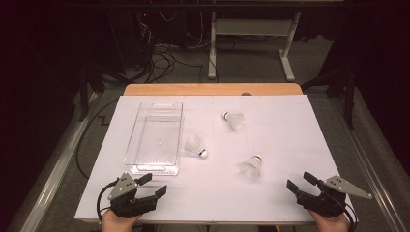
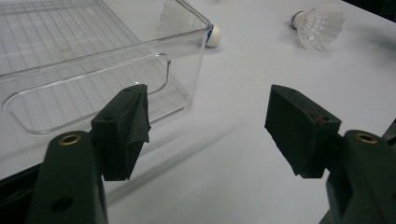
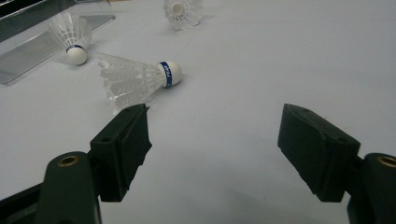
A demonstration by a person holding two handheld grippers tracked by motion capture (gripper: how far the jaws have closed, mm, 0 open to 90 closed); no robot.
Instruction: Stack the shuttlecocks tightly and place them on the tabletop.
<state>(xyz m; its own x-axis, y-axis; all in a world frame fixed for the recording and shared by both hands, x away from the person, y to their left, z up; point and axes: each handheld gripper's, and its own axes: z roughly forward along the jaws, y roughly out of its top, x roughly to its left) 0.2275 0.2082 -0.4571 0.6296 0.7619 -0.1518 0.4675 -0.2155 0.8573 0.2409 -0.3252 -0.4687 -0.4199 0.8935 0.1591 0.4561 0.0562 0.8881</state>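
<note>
Both grippers, left (image 1: pixel 152 186) and right (image 1: pixel 300 182), had jaws spread and empty; the nearest shuttlecock (image 1: pixel 252 167) lay at the right's 11 o'clock, where pinching might crush its feathers or roll it away.

The nearest shuttlecock (image 3: pixel 140 79) bears a blue band with small white lettering, too blurred to read.

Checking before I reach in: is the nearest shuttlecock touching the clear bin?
Apart. The high view shows white table between the shuttlecock and the clear bin.
</note>
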